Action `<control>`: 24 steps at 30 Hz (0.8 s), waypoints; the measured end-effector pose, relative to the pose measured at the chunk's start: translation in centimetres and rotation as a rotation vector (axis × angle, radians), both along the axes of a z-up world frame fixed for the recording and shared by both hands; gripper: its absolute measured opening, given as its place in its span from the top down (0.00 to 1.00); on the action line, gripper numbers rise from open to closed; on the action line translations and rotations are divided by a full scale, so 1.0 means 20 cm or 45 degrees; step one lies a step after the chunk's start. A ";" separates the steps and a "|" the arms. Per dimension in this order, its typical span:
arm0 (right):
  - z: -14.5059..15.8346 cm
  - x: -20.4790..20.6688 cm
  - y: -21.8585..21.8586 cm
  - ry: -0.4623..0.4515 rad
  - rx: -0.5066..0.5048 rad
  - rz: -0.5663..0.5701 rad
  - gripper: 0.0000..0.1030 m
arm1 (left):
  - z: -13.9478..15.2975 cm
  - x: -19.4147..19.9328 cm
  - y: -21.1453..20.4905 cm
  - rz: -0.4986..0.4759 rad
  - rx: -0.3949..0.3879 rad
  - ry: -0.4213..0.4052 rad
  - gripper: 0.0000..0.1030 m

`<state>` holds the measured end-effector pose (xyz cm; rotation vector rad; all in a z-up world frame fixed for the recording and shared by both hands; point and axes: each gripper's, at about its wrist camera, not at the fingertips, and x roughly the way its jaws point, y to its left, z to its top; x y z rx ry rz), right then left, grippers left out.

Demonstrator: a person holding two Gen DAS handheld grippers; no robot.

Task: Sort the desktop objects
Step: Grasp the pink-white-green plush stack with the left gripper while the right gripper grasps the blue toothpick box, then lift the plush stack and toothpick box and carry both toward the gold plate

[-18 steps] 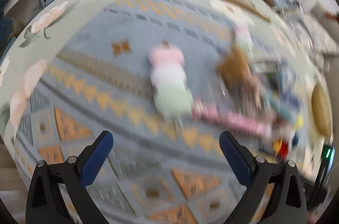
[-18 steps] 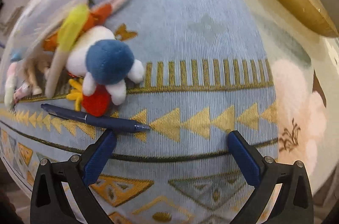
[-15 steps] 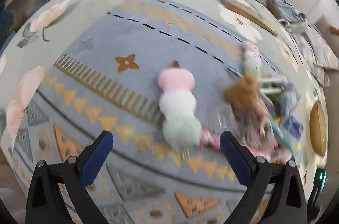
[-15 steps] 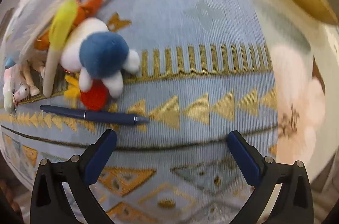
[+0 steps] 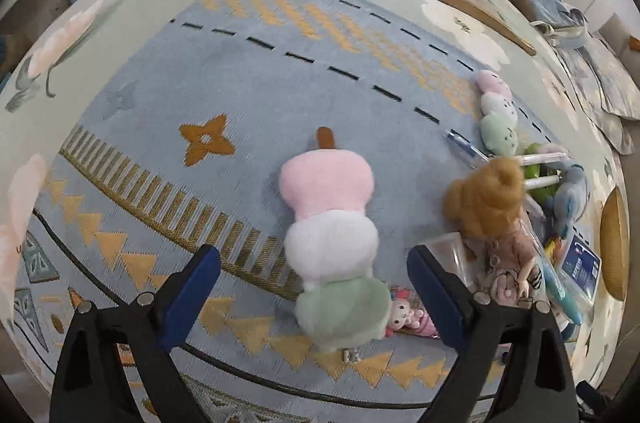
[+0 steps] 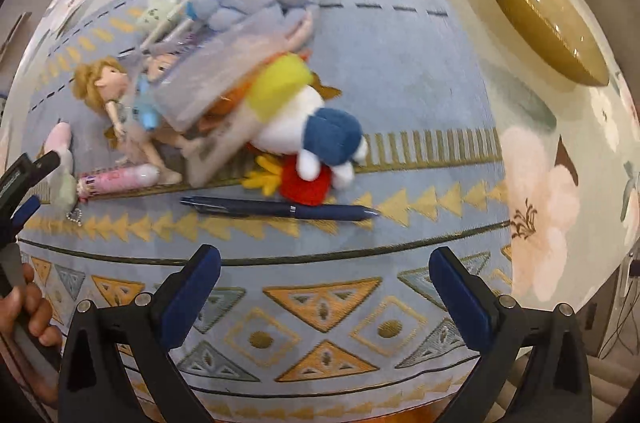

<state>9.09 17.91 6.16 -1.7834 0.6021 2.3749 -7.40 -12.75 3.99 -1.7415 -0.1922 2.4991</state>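
Pink, white and green plush — a dango-skewer toy — is framed between the wide-open, empty jaws of the left gripper, with its green end lowest in the left wrist view; a doll lies just beside it. In the right wrist view, the right gripper is seen fully spread and empty above the patterned cloth, a blue pen lying ahead of it. An approach is judged under way — descent and closing are called for next.
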 end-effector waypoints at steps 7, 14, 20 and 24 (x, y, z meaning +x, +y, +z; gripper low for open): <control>0.18 -0.01 0.05 0.091 -0.095 -0.106 0.00 | -0.02 -0.09 -0.06 -0.026 -0.025 0.021 0.09; 0.28 -0.38 0.09 0.156 -0.099 -0.223 0.00 | -0.03 -0.02 -0.09 -0.072 0.005 0.038 0.36; 0.28 -0.50 0.04 0.104 0.001 -0.347 0.00 | -0.08 -0.02 -0.13 -0.126 -0.015 0.023 0.40; 0.25 -0.55 0.00 0.049 0.004 -0.388 0.00 | -0.07 -0.03 -0.18 -0.123 -0.002 0.057 0.60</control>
